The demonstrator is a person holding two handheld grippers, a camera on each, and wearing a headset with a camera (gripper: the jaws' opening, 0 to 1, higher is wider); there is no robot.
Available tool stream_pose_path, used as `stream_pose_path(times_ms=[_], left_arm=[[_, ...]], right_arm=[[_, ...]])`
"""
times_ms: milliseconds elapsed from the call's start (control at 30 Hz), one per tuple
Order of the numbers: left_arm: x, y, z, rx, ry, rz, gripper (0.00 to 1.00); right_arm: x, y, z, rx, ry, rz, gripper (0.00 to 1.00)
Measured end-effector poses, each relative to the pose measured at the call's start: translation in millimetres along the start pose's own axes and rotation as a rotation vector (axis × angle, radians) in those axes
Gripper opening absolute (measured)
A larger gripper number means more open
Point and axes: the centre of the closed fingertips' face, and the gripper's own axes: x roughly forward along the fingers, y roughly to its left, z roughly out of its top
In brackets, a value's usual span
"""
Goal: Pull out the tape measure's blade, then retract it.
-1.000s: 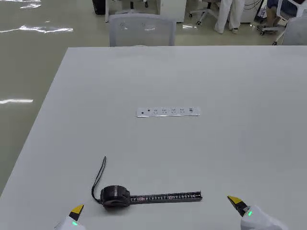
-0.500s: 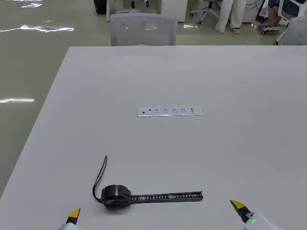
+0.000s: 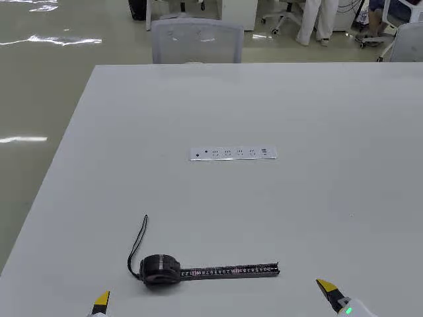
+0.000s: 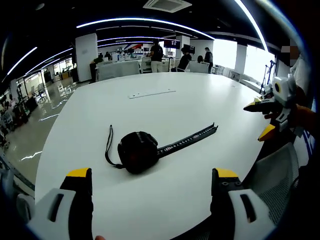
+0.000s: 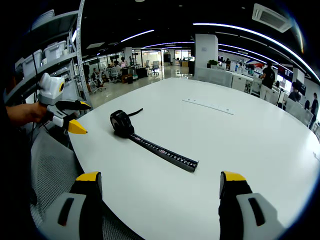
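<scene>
A black tape measure (image 3: 159,269) lies on the white table (image 3: 264,105) near its front edge, a wrist strap (image 3: 137,241) looping off its left side. Its dark blade (image 3: 231,271) lies pulled out flat to the right. The tape measure (image 4: 138,151) sits ahead of my left gripper (image 4: 150,182), whose yellow-tipped jaws stand wide apart with nothing between them. My right gripper (image 5: 160,182) is open too, and the blade's end (image 5: 189,164) lies a little beyond it. In the head view, the left gripper's tip (image 3: 101,300) and the right gripper's tip (image 3: 328,291) peek in at the bottom.
A white power strip (image 3: 233,154) lies flat at the middle of the table. A grey chair (image 3: 193,39) stands at the far edge. People and office chairs are in the background at the far right, on a shiny floor.
Both grippers have drawn back toward the bottom of the head view. The tape measure and its blade have not moved.
</scene>
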Motion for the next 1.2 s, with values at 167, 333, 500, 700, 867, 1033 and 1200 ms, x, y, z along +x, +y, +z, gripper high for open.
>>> stream_pose_path(times_ms=[167, 333, 500, 700, 867, 1033, 1200], left_arm=[[1.7, -1.2, 1.0, 0.019, -0.007, 0.022, 0.99], [4.3, -0.3, 3.4, 0.001, -0.016, 0.043, 0.99], [9.4, -2.1, 4.3, 0.0, -0.011, 0.06, 0.99], [15.2, -6.3, 3.7, -0.01, -0.022, 0.081, 0.99], [19.4, -9.1, 4.5, -0.014, -0.023, 0.091, 0.97], [24.8, -10.0, 5.2, -0.011, -0.038, 0.096, 0.96], [29.3, -4.3, 4.9, -0.022, -0.042, 0.128, 0.96]], right_arm=[[-0.5, -0.3, 0.2, 0.005, -0.004, -0.001, 1.0], [-1.0, 0.3, 2.2, 0.007, -0.006, 0.003, 1.0], [-0.6, 0.6, 1.4, 0.012, -0.004, 0.002, 1.0], [-0.1, 1.6, 1.5, 0.016, -0.008, 0.008, 1.0], [1.0, -0.2, 0.6, 0.023, -0.01, 0.012, 0.99], [2.4, 0.1, 0.0, 0.023, -0.013, 0.029, 0.98], [3.9, -1.7, 0.9, 0.019, -0.015, 0.041, 0.98]])
